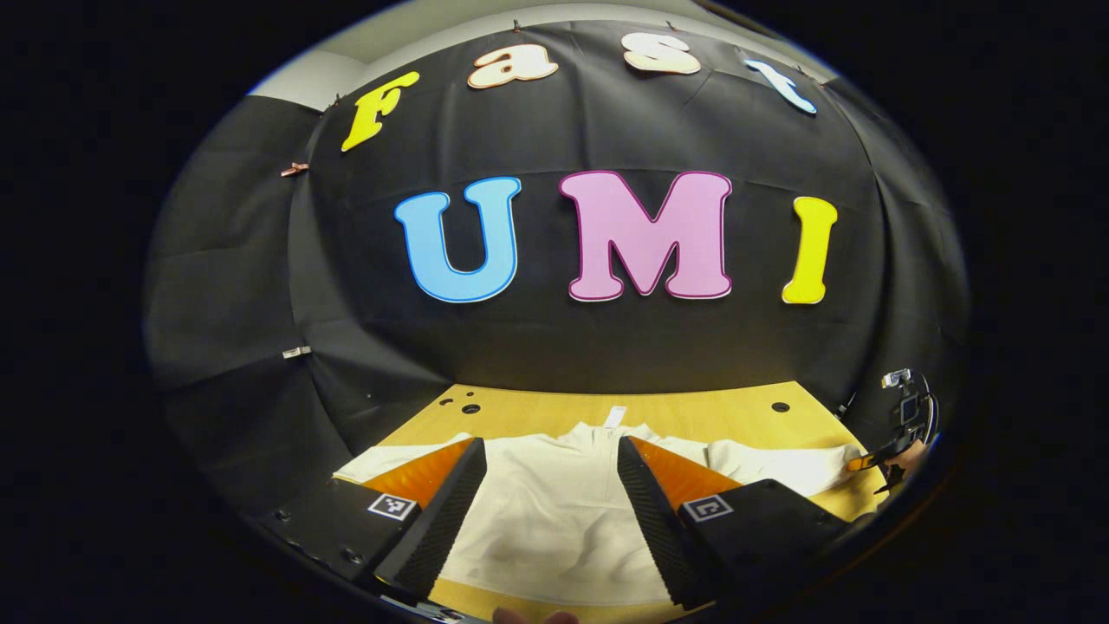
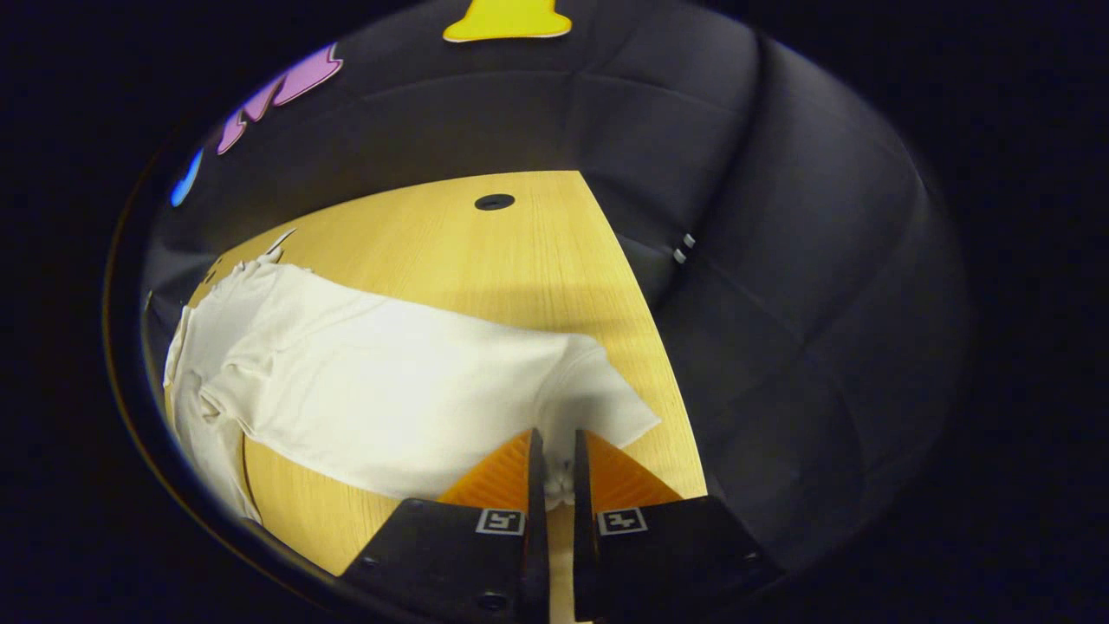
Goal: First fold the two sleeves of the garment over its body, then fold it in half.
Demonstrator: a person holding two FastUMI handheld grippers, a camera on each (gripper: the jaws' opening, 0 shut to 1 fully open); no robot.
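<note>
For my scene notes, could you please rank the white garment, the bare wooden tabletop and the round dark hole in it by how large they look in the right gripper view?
1. White garment, about level with
2. bare tabletop; too close to rank.
3. Round hole, by far the smallest.

black cloth wall (image 1: 606, 347), wooden table (image 2: 485, 251)

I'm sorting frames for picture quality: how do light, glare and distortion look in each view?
Left gripper view: strong fisheye bends the table edge; the white garment is evenly lit and sharp, its near hem shadowed. Right gripper view: the sleeve is bright, nearly washed out, detail lost; the right gripper casts shade on the wood; edges darken.
</note>
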